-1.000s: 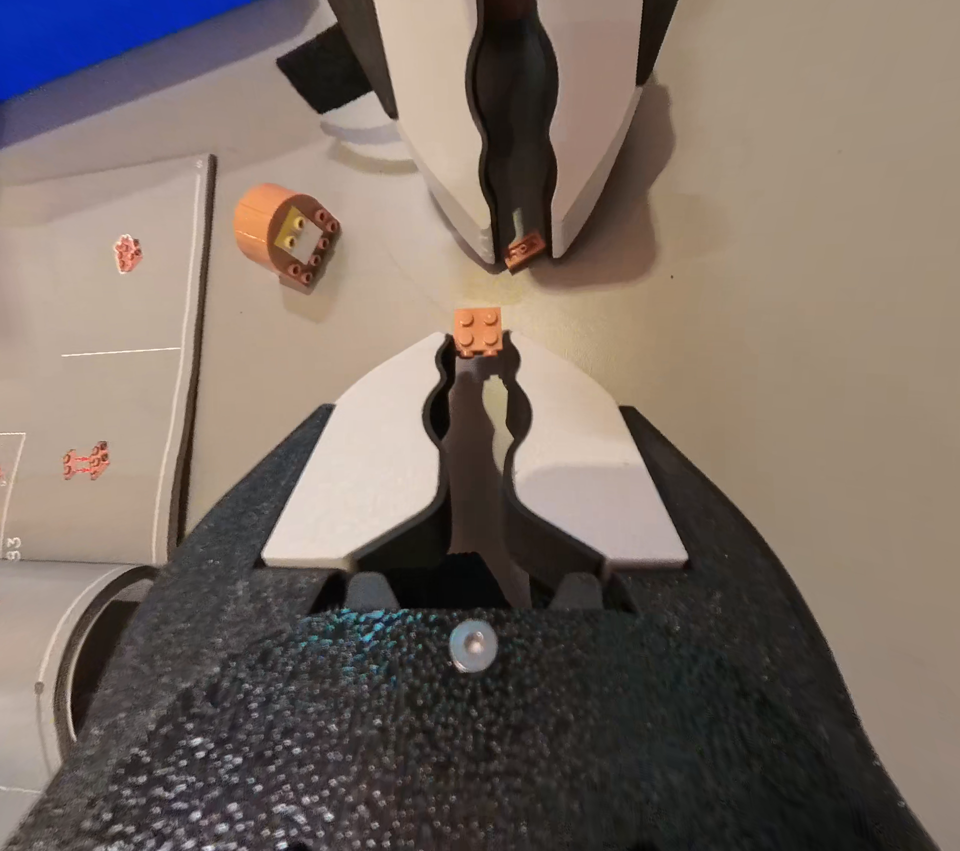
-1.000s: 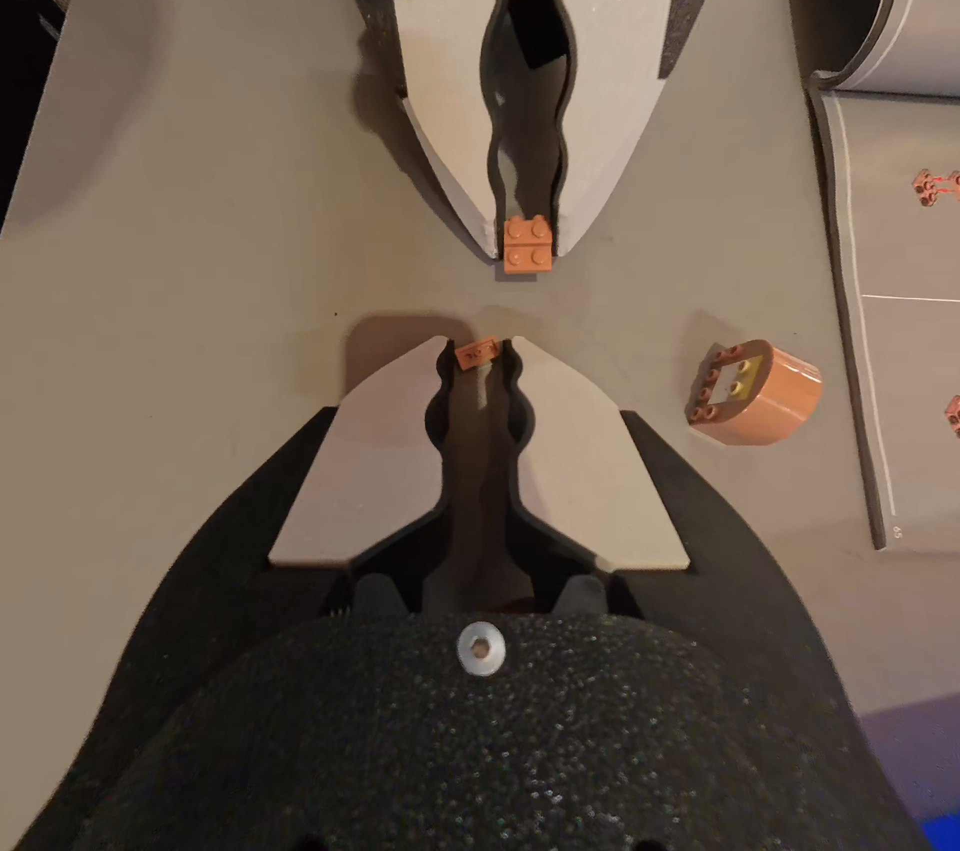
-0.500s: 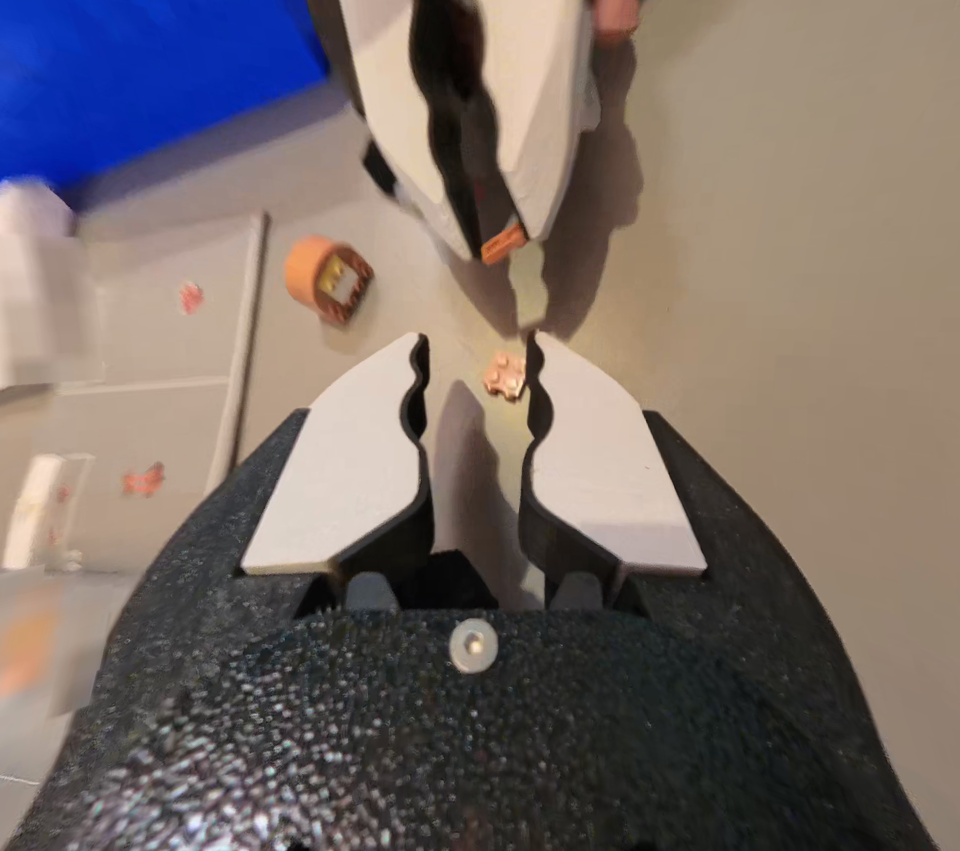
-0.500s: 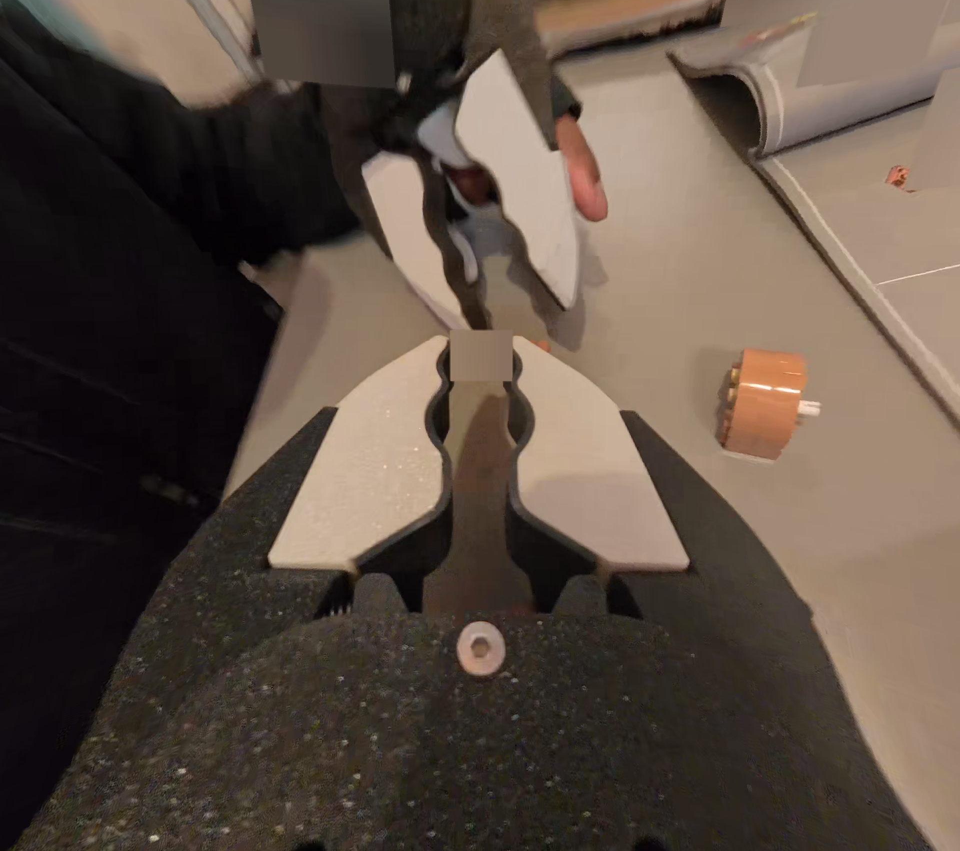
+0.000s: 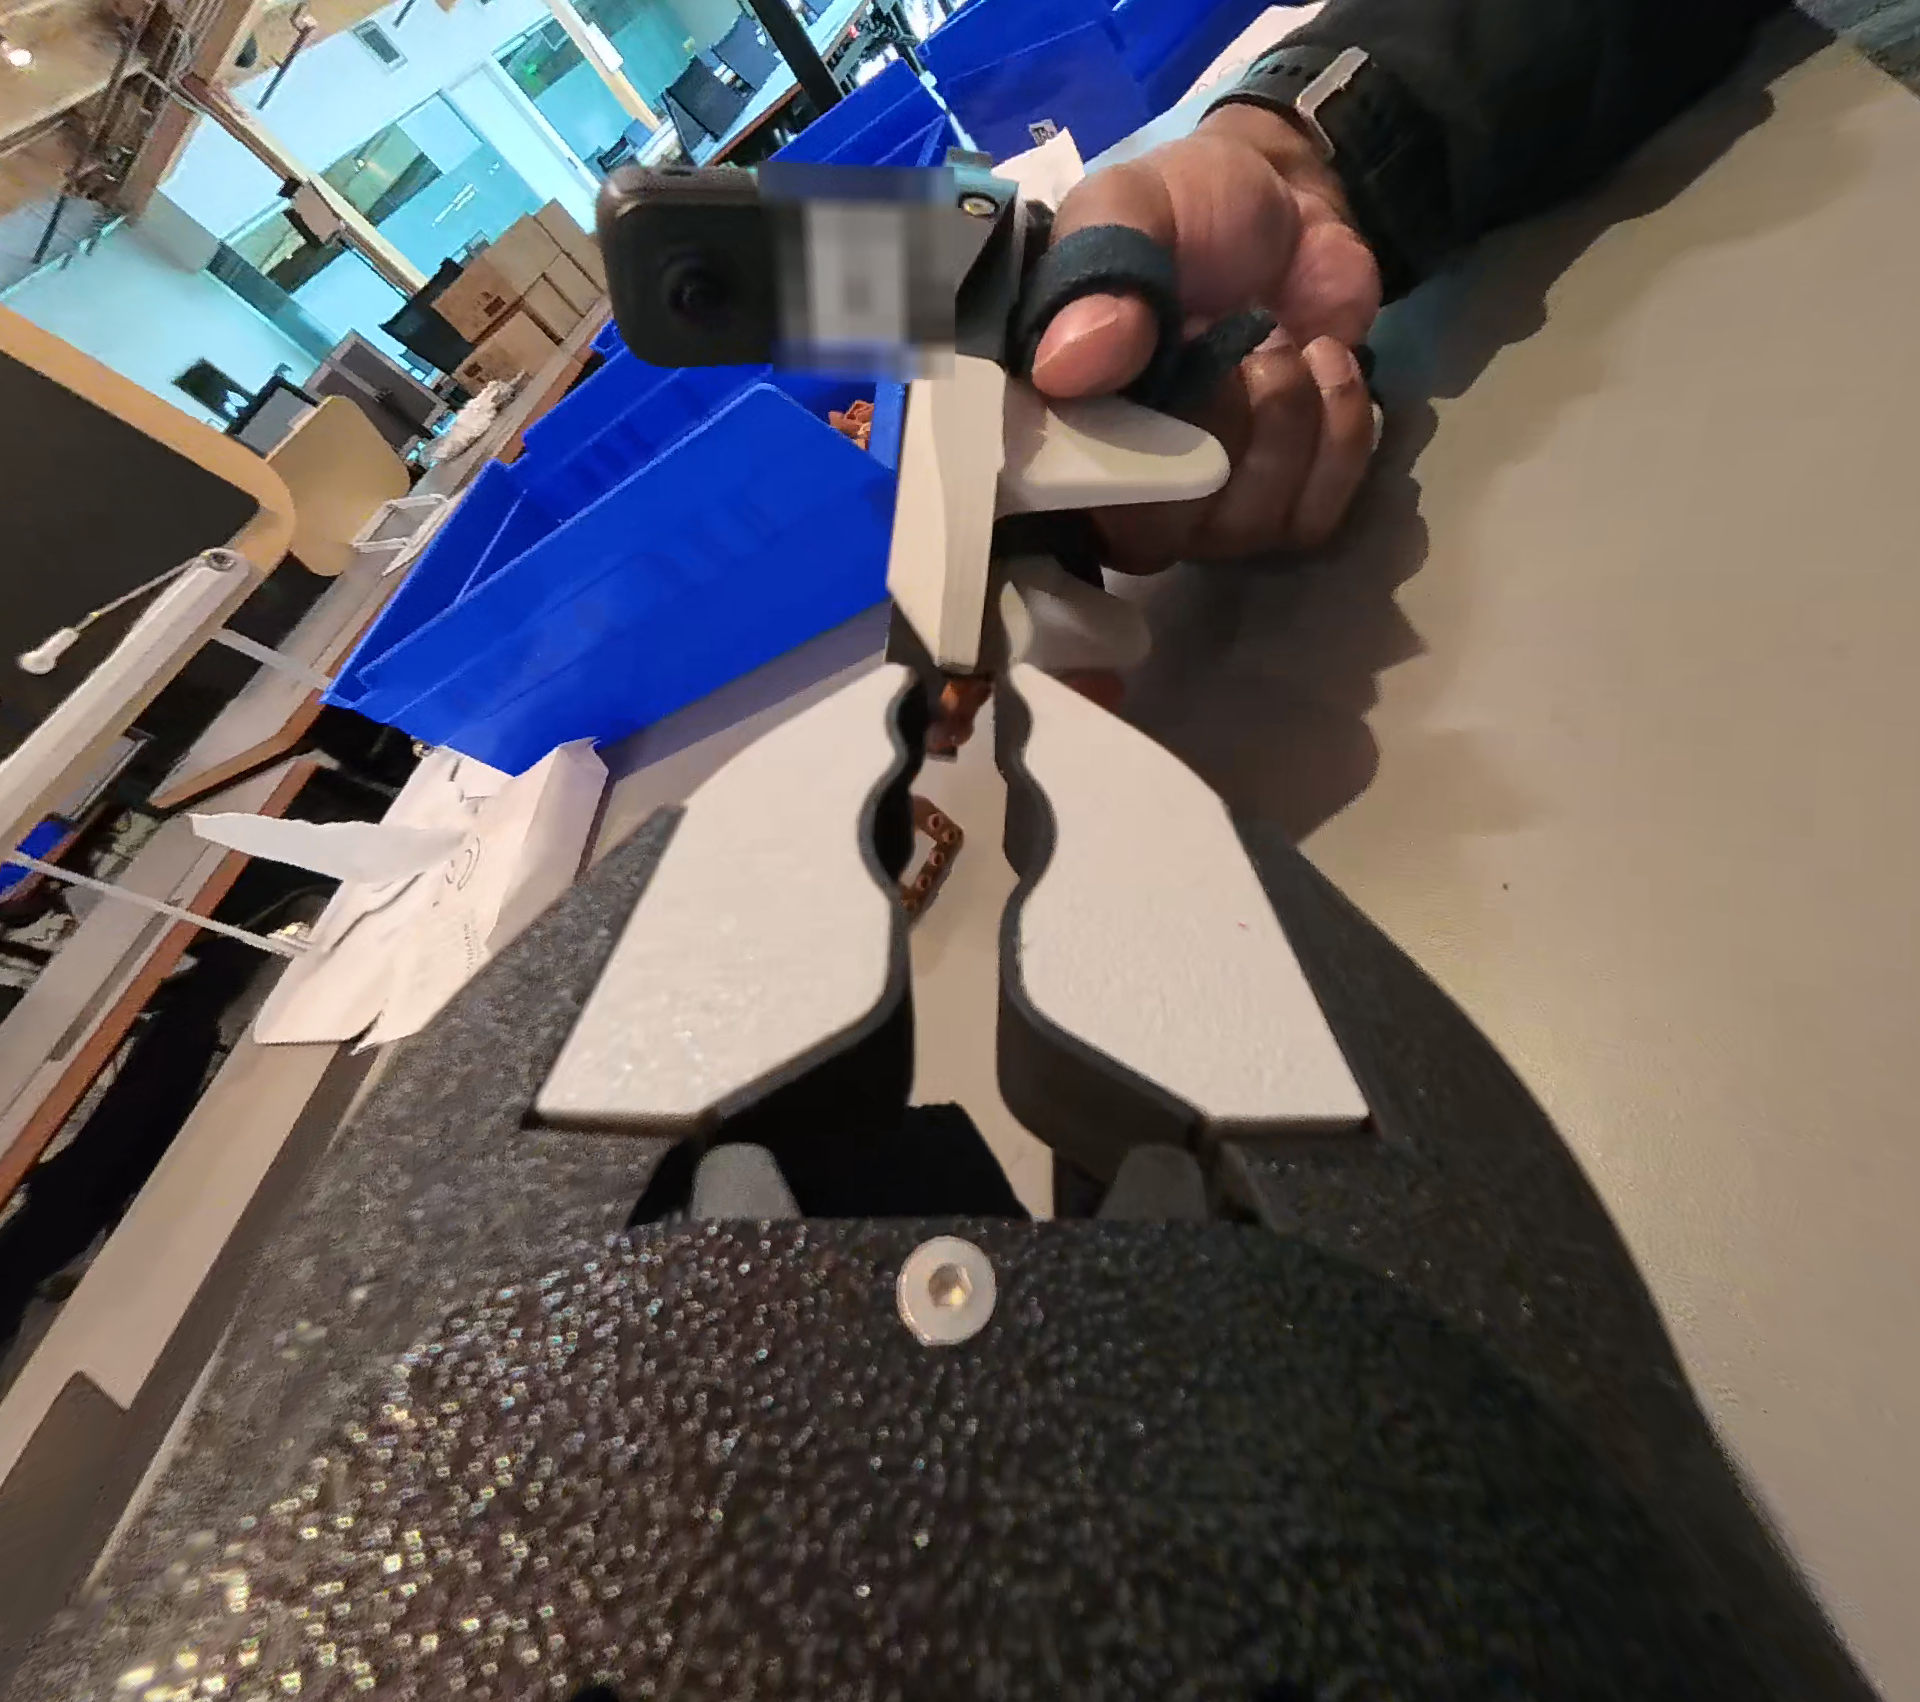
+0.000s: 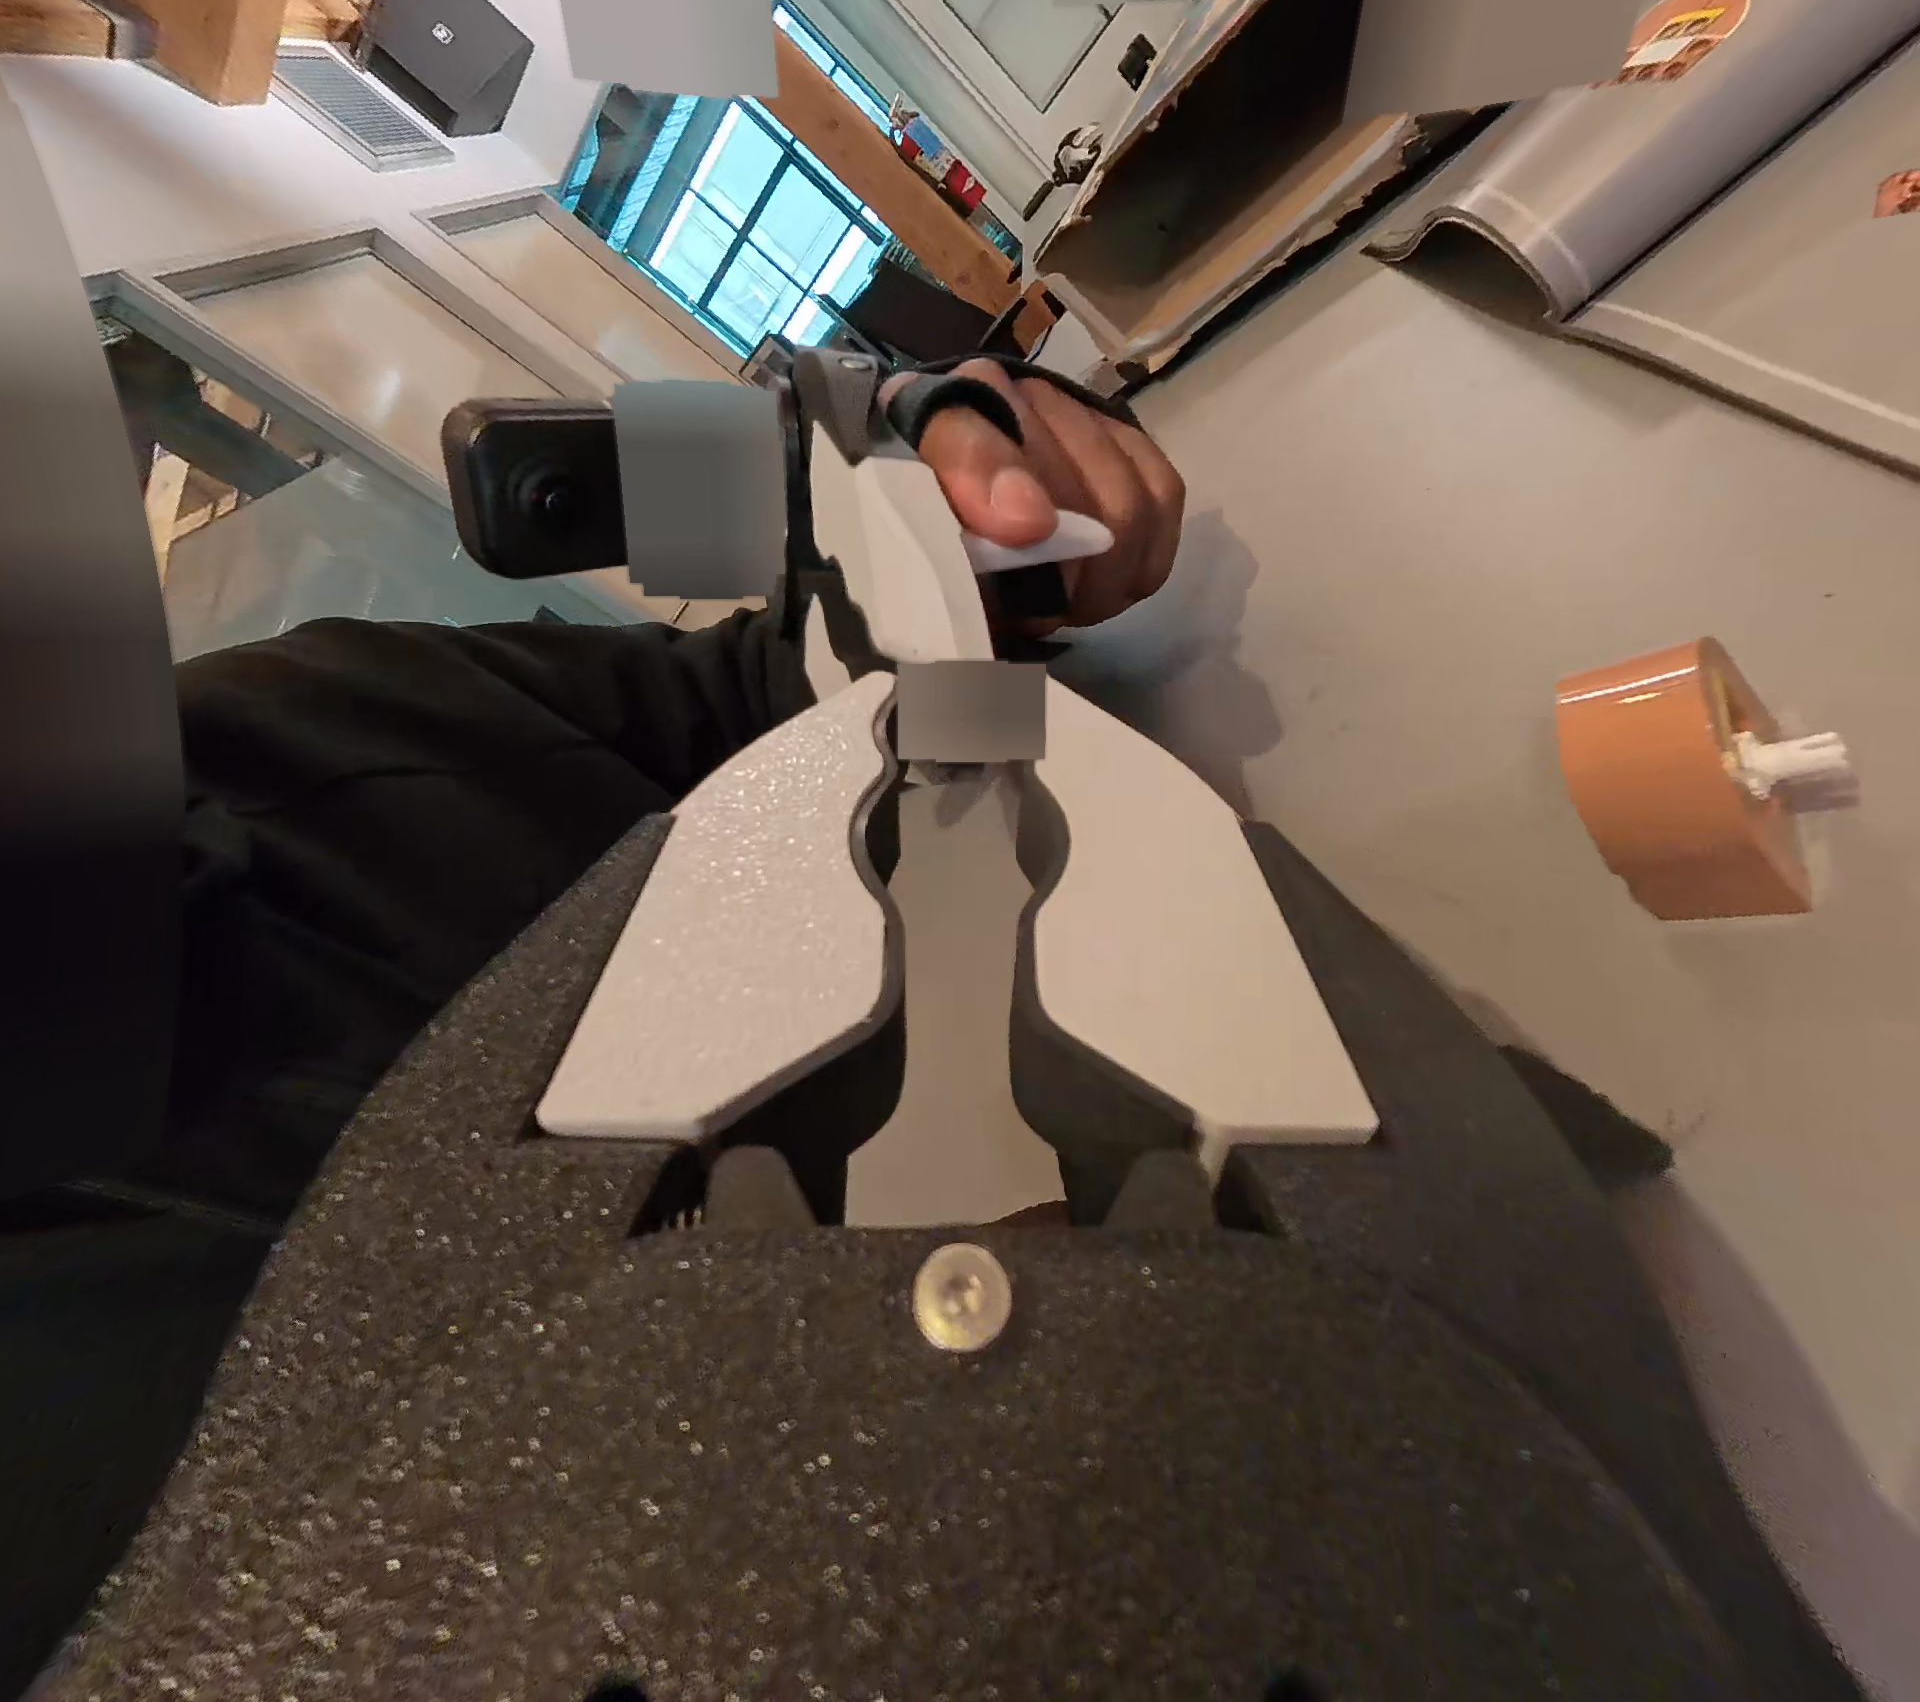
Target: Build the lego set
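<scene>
Right at the meeting point of the two tools sits a small brown piece [image 5: 958,702], off the grey table [image 6: 1455,509] and just under the tip of the right gripper [image 5: 940,663], which comes in edge-on from above and seems to pinch it. In that gripper's own view, its tips are hidden. The left gripper [image 5: 951,702] stands narrow, its pale fingers [image 5: 810,821] flanking the same piece. Whether its pads press on it cannot be told. Lower in the slot between those fingers a brown studded frame [image 5: 935,863] shows on the table beyond. An orange rounded block [image 6: 1683,779] with a white peg lies well off to the side, with an open booklet [image 6: 1714,281] behind it. Blue bins [image 5: 644,572] and loose paper [image 5: 436,873] line the far edge. The hold looks slight. With so tiny a part caught only at the very tips, a skewed squeeze from either side could twist it free and drop it.
</scene>
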Demonstrator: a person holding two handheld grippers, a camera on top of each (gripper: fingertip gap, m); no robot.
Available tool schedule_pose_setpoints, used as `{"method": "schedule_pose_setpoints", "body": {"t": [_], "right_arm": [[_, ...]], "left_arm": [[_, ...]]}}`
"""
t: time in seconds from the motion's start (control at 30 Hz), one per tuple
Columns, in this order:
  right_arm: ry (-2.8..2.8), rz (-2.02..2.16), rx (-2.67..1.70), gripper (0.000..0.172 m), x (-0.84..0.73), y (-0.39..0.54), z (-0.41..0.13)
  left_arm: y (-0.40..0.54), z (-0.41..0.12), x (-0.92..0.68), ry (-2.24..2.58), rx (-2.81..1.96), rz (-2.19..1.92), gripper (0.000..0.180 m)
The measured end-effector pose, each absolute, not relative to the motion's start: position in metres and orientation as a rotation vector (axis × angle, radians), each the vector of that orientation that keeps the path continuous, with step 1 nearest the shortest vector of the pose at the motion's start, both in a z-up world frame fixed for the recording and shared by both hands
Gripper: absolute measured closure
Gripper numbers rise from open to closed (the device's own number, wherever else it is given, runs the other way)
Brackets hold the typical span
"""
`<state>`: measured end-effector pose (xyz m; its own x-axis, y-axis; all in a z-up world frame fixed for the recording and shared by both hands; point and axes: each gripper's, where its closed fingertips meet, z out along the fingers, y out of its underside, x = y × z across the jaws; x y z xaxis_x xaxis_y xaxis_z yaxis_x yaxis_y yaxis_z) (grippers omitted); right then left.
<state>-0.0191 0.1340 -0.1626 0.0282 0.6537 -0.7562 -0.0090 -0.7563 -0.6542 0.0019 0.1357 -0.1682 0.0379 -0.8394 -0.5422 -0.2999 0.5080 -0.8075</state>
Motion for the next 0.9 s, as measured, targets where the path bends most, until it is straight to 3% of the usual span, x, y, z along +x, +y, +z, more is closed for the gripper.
{"method": "schedule_pose_setpoints", "body": {"t": [0.17,0.37,0.9], "right_arm": [[-0.691,1.68,-1.841,0.155,-0.018,0.137,-0.168],[-0.904,1.212,-1.85,0.155,-0.004,0.151,-0.184],[-0.831,1.318,-1.988,0.156,-0.014,0.139,-0.191]], "left_arm": [[0.138,-0.174,0.0,1.558,-1.095,-0.577,0.175],[0.148,-0.186,-0.009,1.544,-1.36,-0.757,0.175],[0.149,-0.2,-0.005,1.669,-1.217,-0.345,0.176]]}}
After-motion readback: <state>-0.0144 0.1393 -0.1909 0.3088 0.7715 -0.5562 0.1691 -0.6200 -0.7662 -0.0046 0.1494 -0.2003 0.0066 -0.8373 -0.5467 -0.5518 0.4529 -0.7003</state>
